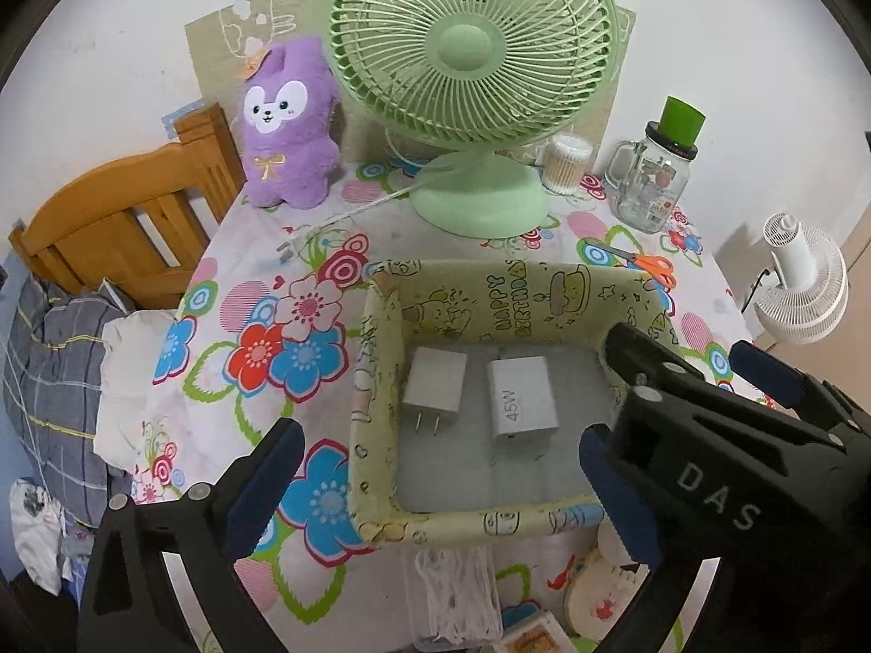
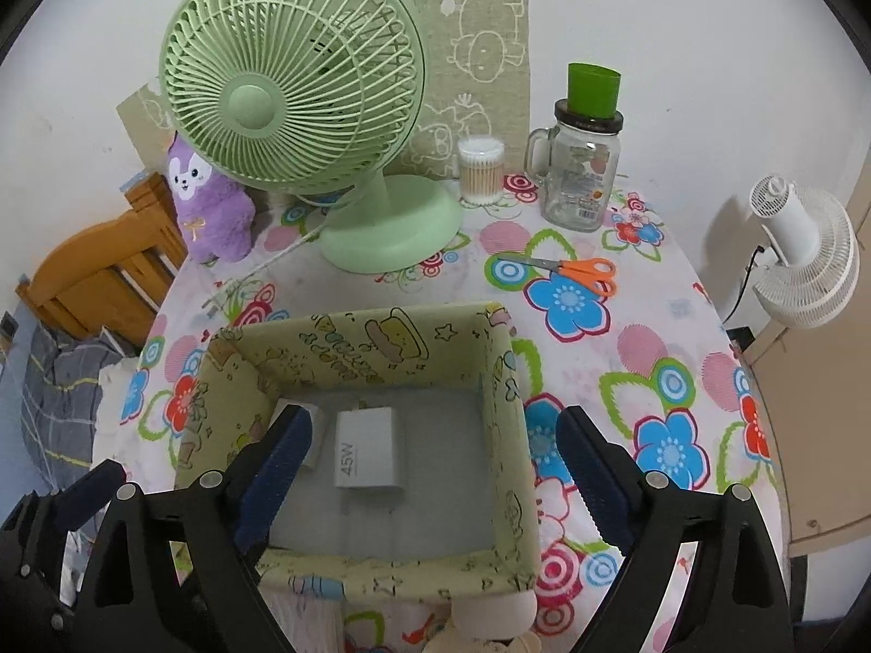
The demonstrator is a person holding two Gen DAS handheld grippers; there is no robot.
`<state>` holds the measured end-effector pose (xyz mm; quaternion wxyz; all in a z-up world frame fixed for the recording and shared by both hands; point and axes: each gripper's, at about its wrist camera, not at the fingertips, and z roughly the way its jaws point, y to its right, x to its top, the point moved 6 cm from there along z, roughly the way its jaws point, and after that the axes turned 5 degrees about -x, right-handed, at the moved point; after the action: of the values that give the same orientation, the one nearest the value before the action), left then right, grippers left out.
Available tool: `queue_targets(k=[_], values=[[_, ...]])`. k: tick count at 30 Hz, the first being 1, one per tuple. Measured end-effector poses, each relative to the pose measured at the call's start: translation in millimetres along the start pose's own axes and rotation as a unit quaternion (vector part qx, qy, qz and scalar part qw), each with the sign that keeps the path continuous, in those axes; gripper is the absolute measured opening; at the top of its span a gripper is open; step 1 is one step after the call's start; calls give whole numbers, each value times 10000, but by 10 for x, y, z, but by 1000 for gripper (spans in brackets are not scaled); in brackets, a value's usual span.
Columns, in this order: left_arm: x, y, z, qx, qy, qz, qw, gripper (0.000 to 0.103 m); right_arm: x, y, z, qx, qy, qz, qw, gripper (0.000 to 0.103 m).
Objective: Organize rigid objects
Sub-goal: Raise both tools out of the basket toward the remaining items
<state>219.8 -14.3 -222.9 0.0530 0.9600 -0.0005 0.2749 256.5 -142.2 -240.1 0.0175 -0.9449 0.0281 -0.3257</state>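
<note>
A pale green cartoon-print box (image 1: 517, 288) (image 2: 370, 337) stands on the flowered tablecloth. Two white chargers lie on its grey floor. The small charger (image 1: 433, 389) (image 2: 317, 435) has its prongs toward me, and the larger 45W charger (image 1: 520, 402) (image 2: 367, 449) lies to its right. My left gripper (image 1: 441, 484) hangs open above the box's near left corner, with nothing between its pads. My right gripper (image 2: 435, 462) (image 1: 697, 364) is open over the box's right half, also holding nothing. In the right wrist view its left finger (image 2: 277, 462) covers part of the small charger.
Behind the box stand a green desk fan (image 1: 468, 109), a purple plush toy (image 1: 288, 125), a cotton swab tub (image 2: 480, 168) and a glass jar (image 2: 580, 174) with a green cup on top. Orange scissors (image 2: 582, 272) lie to the right. Small items (image 1: 457, 598) lie near the front edge.
</note>
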Motion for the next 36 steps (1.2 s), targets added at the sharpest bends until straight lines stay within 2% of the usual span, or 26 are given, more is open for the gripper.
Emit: queue_targets(k=[36], values=[[-414, 185, -888, -82, 373, 250, 9990, 103, -368, 253, -1115, -40, 475, 67, 9988, 94]])
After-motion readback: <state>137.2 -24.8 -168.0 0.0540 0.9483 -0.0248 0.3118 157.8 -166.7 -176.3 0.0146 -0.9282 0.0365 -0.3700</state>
